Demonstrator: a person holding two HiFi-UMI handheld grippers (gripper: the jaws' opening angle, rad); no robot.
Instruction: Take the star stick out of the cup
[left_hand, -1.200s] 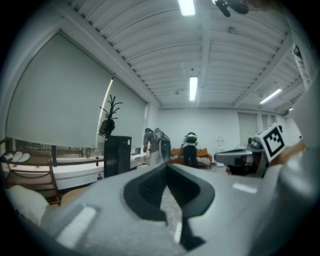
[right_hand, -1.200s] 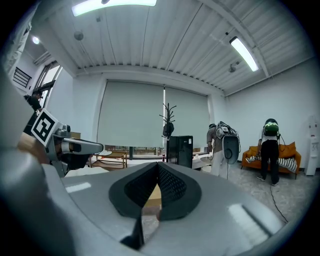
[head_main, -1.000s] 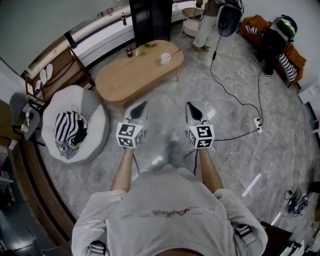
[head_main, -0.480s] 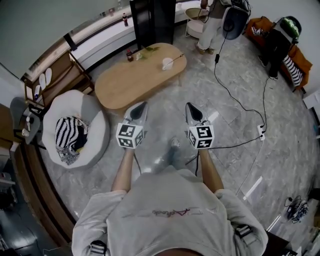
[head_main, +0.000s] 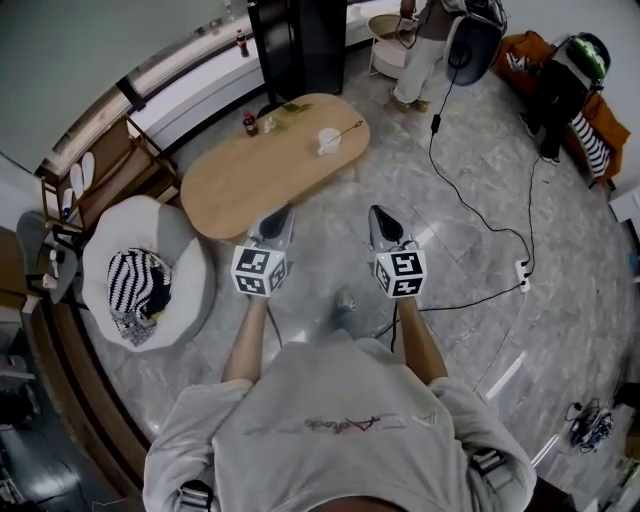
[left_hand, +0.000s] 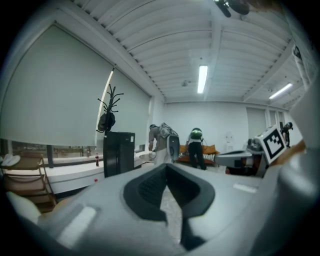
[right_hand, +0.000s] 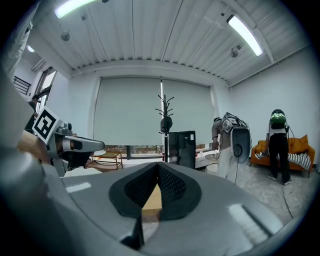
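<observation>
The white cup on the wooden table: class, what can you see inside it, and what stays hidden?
A thin stick leans out of the cup over its rim. The cup's wall covers the stick's lower end and anything else inside.

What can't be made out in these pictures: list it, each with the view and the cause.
1. Star on the stick: head view, too small; only a thin rod leaning from the cup shows.
2. The cup, in the right gripper view: the shut right gripper blocks all but a sliver of the table with its own body.
3. Label on the bottle: head view, too small.
</observation>
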